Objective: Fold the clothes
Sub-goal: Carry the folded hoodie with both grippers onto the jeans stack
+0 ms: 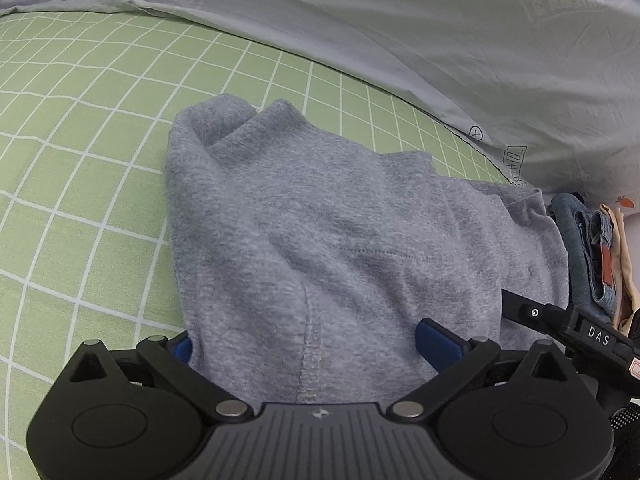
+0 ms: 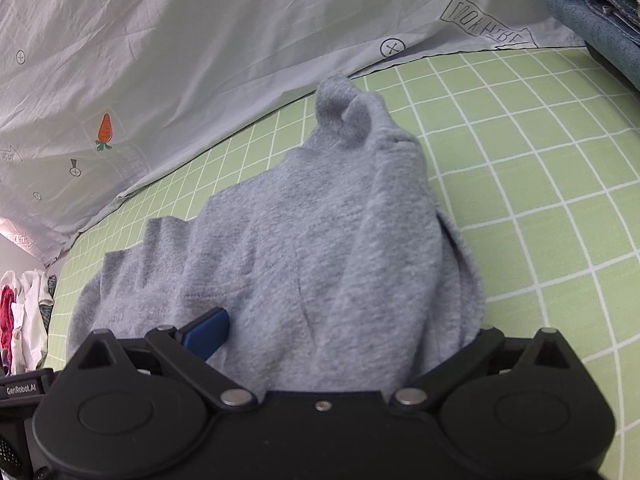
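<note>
So the bed [image 1: 80, 160] fills most of both views, green sheet with a white grid, and that's my folding surface since it's flat and roomy. A pale printed duvet [image 1: 400, 32] is shoved along the top of both frames, I'd guess to keep it off the work area.

The grey sweater [image 1: 320, 220] sits dead centre in both views, bunched into a thick, lumpy bundle on the sheet, with a rolled bit of cuff or collar sticking up at its far end. It looks part folded to me, not tidy yet.

Jeans [image 1: 588, 256] sit at the right edge of the left view, and again in the upper right corner of the right view, probably waiting their turn or already done, can't say which.

My left claw [image 1: 304, 344] is spread wide at the bottom centre, one blue pad each side of the near hem, nothing pinched. My right claw [image 2: 332, 336] is the same deal, wide apart over the sweater's near edge; only its left pad shows, the other is hidden under the cloth. Both released, I'd say so the bundle settles.
</note>
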Demonstrator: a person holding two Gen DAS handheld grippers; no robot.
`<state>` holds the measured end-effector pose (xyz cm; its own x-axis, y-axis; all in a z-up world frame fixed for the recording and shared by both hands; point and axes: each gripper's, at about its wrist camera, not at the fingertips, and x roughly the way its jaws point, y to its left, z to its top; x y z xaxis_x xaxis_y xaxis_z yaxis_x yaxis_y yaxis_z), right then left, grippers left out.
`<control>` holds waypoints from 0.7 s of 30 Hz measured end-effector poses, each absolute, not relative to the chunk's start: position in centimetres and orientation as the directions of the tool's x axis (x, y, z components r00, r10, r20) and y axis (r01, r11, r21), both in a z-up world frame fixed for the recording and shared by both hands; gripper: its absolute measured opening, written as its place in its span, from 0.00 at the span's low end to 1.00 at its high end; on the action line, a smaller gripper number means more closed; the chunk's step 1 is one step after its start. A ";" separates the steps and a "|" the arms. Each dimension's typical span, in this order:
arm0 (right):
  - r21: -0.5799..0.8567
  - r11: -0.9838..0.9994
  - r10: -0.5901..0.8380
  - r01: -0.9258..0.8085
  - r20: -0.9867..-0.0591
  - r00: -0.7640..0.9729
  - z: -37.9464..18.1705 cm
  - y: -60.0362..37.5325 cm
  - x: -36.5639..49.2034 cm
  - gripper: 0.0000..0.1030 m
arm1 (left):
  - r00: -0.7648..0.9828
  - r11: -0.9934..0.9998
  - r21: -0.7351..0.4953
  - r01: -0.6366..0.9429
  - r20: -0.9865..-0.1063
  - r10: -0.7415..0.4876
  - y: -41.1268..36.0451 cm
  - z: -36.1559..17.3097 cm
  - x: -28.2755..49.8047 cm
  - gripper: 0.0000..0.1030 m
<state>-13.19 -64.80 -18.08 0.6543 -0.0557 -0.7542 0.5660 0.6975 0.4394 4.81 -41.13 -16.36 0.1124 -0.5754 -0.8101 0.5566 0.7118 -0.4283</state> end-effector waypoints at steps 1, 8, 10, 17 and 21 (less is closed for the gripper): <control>0.443 0.710 -0.039 0.548 -0.752 0.658 -18.1 -64.4 -13.2 0.95 | 0.109 0.710 -0.422 0.564 -0.814 -0.570 -41.4 -16.3 4.4 0.94; 0.578 0.584 0.049 0.571 -0.726 0.685 -17.7 -64.5 -16.5 0.51 | 0.012 0.705 -0.490 0.514 -0.817 -0.577 -41.8 -15.3 1.9 0.60; 0.575 0.570 0.056 0.587 -0.740 0.670 -16.8 -64.6 -18.1 0.49 | -0.039 0.678 -0.524 0.515 -0.805 -0.592 -42.3 -14.3 0.6 0.57; 0.619 0.494 0.029 0.610 -0.713 0.701 -12.7 -66.5 -26.6 0.46 | -0.160 0.561 -0.581 0.590 -0.765 -0.624 -46.4 -10.7 -4.3 0.55; 0.646 0.451 -0.016 0.615 -0.683 0.730 -10.0 -68.4 -31.7 0.46 | -0.222 0.482 -0.622 0.616 -0.725 -0.652 -49.7 -8.4 -7.5 0.54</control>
